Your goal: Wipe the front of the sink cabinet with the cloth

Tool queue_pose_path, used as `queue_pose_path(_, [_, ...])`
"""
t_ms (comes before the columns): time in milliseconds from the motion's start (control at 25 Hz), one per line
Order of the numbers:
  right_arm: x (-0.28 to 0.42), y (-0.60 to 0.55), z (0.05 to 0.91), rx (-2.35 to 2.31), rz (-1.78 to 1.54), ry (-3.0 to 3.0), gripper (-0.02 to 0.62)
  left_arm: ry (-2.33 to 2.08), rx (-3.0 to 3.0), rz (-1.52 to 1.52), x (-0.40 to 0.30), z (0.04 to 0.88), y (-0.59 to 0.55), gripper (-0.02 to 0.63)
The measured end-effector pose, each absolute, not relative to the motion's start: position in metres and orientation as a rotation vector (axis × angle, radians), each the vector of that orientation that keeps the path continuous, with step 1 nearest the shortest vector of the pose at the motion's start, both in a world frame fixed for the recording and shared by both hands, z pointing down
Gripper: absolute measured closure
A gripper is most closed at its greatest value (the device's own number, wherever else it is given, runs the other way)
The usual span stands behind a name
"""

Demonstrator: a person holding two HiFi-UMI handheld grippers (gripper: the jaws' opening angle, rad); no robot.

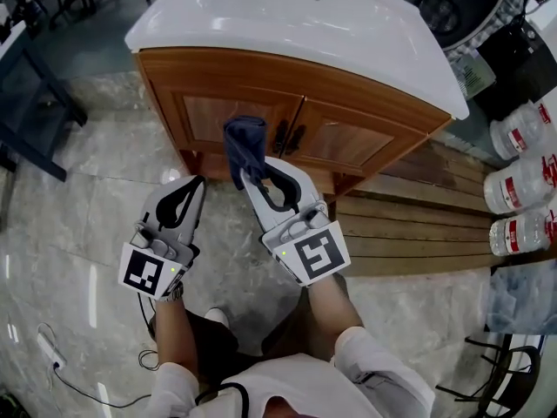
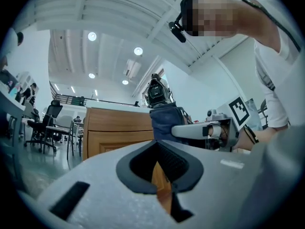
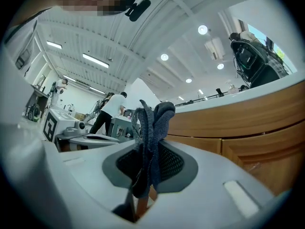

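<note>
One cloth (image 1: pixel 244 142) pinched in right tool (image 1: pixel 250 178), left tool (image 1: pixel 199 181) closed

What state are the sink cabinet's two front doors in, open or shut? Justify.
Shut. Left door and right door lie flush in the cabinet front, their handles side by side at the middle; no interior shows.

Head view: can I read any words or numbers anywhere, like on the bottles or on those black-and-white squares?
Nothing can be read as text.
The bottles: red labels, print too small to read.
The square markers on the left gripper and right gripper: black-and-white patterns, not words.
The greenish printed sheet past the sink cabinet: blurred.
</note>
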State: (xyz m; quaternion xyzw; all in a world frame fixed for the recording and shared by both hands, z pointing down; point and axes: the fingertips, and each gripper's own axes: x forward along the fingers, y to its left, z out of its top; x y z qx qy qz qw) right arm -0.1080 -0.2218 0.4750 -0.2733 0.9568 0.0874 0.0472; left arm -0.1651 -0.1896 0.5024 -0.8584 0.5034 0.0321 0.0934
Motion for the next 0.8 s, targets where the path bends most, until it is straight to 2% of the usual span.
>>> queue_pose_path(440, [-0.217, -0.250, 0.446, -0.735, 0.218, 2.937, 0.522, 1.618, -2.481, 0.119, -0.194, 0.496, -0.186, 0.606])
queue_pose_path(800, [-0.269, -0.289, 0.446, -0.834, 0.243, 2.968, 0.525, 1.701, -2.461, 0.162, -0.218, 0.502, -0.176, 0.606])
